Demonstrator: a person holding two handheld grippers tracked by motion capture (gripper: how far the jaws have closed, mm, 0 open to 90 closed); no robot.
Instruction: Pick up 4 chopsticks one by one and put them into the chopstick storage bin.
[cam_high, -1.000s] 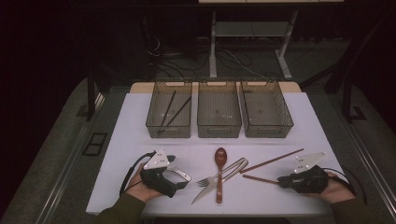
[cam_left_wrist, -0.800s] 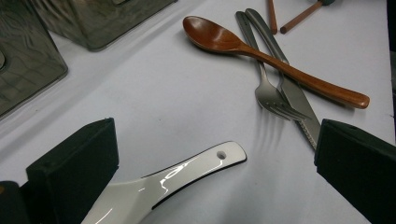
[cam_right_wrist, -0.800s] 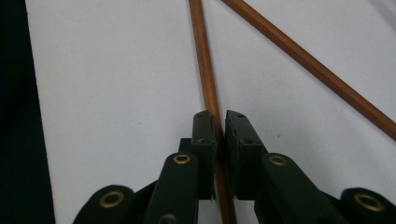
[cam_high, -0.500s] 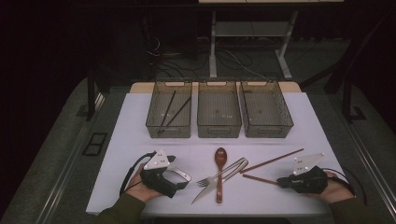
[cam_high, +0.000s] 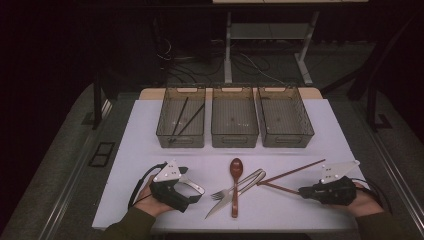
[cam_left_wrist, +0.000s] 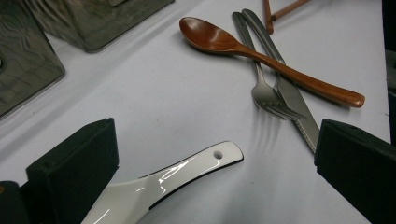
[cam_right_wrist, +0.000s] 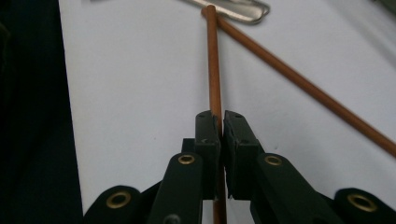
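**benchwatcher:** While the right gripper (cam_right_wrist: 219, 122) sits low at the lower right of the high view, its fingers have just been closing and now pinch a thin reddish-brown wooden chopstick (cam_right_wrist: 213, 60) right at the tips. In the right gripper view that stick runs straight up the middle of the frame from between the pads. A second reddish-brown wooden chopstick (cam_right_wrist: 299, 81) lies slanted across the right half, and the two meet near the top, just by the looped end of a metal handle (cam_right_wrist: 238, 10).

**tray_nerd:** And the left one?

**benchwatcher:** Left gripper (cam_high: 192, 190) rests at the lower left of the high view, fingers spread wide. A glossy white flat-handled utensil with a hole in its end (cam_left_wrist: 182, 175) lies between them in the left gripper view, but the pads aren't pressing on it.

**tray_nerd:** What else is on the white bench (cam_high: 145, 150)?

**benchwatcher:** Bottom centre: a brown wooden spoon (cam_high: 235, 175) lying across a steel fork (cam_high: 235, 189) and a steel table knife (cam_high: 227, 200). Across the middle of the frame, three smoky see-through plastic bins (cam_high: 235, 122) stand side by side. The left bin has two dark chopsticks (cam_high: 182, 120) in it. The held chopstick is still lying on the bench, just right of that cutlery pile.
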